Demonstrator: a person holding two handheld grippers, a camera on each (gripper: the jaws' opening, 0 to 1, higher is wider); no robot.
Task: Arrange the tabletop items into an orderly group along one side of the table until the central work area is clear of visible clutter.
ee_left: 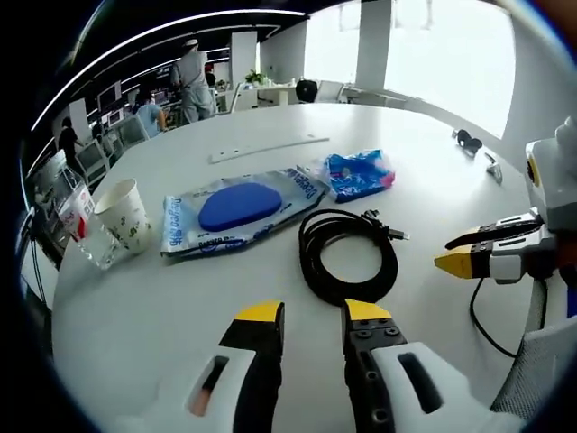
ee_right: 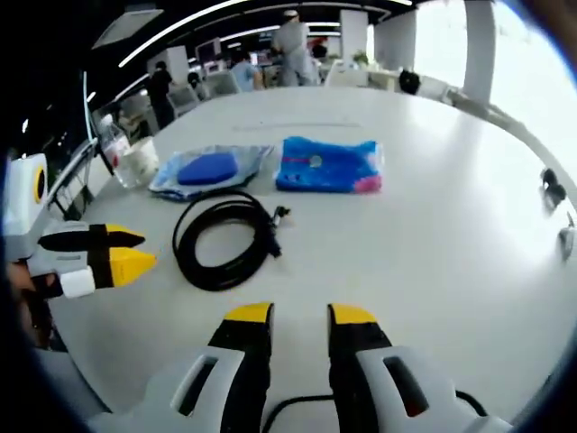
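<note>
White and round, the bench [ee_left: 424, 162] is carrying a loose scatter of things in an open office, with people standing far behind. Lying just ahead of the left tongs [ee_left: 313, 316] and a little to their right, the coiled black cable [ee_left: 347, 257] is looking limp and light; it would likely sag and uncoil if pinched by one strand, so gripping across several bundled loops seems the safer hold. Beyond the coil, the clear pouch with a blue pad [ee_left: 239, 209] is lying flat and slick, probably best taken at a crinkled edge. Next to it, the blue plastic packet [ee_left: 359, 173] is looking soft and puffy, easy to pinch anywhere. Farther off to the left, a paper cup [ee_left: 123, 214] is standing upright beside a clear bottle [ee_left: 81, 225]; the cup would crush under a hard squeeze.

Both tongs are hovering low over the bench, holding nothing. The left tongs are parted by a narrow gap, pointing toward the coil. The right tongs [ee_right: 300, 316] are likewise narrowly parted, with the coil ahead to their left.
</note>
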